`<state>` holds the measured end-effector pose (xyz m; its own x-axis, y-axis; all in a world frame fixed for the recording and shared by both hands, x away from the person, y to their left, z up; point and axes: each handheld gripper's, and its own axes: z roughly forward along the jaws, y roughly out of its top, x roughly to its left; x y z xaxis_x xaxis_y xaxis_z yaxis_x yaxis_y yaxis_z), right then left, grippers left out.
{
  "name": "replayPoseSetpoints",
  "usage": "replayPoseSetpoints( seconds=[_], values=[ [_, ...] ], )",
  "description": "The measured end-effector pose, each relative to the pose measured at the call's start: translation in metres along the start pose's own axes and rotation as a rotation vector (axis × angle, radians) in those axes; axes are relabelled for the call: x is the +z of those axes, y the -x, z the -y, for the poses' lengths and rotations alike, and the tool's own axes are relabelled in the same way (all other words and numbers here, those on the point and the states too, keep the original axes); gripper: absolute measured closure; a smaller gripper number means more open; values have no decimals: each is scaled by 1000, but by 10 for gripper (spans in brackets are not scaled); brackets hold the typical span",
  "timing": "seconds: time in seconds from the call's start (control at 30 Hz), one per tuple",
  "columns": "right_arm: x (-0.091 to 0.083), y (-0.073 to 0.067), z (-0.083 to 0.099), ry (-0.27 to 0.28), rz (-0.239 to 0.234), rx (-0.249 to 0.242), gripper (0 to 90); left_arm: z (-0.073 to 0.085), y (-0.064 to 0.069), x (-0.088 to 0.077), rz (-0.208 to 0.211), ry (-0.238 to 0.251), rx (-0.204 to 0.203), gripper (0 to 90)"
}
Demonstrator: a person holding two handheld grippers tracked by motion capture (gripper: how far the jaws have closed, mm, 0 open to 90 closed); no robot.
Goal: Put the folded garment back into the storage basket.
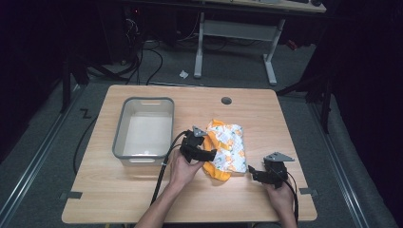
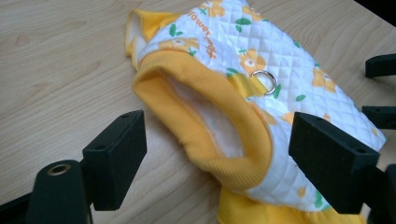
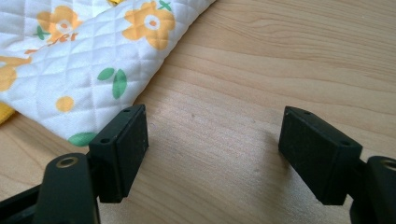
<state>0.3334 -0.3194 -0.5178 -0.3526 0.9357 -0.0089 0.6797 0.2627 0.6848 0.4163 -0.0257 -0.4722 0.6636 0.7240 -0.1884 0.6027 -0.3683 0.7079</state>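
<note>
A small quilted white garment [image 1: 227,145] with orange flowers and yellow ribbed trim lies on the wooden table [image 1: 123,190], right of centre. My left gripper [image 1: 207,154] is open at its left edge. In the left gripper view the garment's yellow ribbed opening [image 2: 233,154] lies between the wide-apart jaws of the left gripper [image 2: 219,140], and a metal ring [image 2: 265,80] sits on the quilting. My right gripper [image 1: 253,172] is open just off the garment's near right corner. In the right gripper view the right gripper [image 3: 212,135] has bare wood between its jaws, with the garment [image 3: 79,56] at the upper left.
An empty grey plastic bin [image 1: 121,137] stands on the table's left half, close to my left hand. A round cable hole [image 1: 226,100] is near the far edge. Cables trail from both grippers toward the near edge. The right gripper's jaw tips [image 2: 380,65] show at the edge of the left gripper view.
</note>
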Motion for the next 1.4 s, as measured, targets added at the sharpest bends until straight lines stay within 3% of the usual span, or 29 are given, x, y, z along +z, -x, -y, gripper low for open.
replayPoseSetpoints(
  seconds=[0.1, 0.23, 0.43, 0.67, 1.0, 1.4],
  values=[
    [0, 0, 0, -1, -1, -1, 242, -2, 0, 2, -1, 11, -2, 197],
    [0, 0, 0, -1, -1, -1, 242, -7, -2, 13, 8, -23, -10, 159],
    [0, 0, 0, 0, -2, -3, 242, -13, -2, 19, 3, -18, -17, 147],
    [0, 0, 0, -1, -1, -2, 242, -22, -4, 38, 12, -63, -29, 134],
    [0, 0, 0, 0, 0, -1, 242, -18, -11, 60, -23, -75, -53, 170],
    [0, 0, 0, -1, -1, -1, 242, -13, -11, 71, -36, -122, -34, 174]
  ],
)
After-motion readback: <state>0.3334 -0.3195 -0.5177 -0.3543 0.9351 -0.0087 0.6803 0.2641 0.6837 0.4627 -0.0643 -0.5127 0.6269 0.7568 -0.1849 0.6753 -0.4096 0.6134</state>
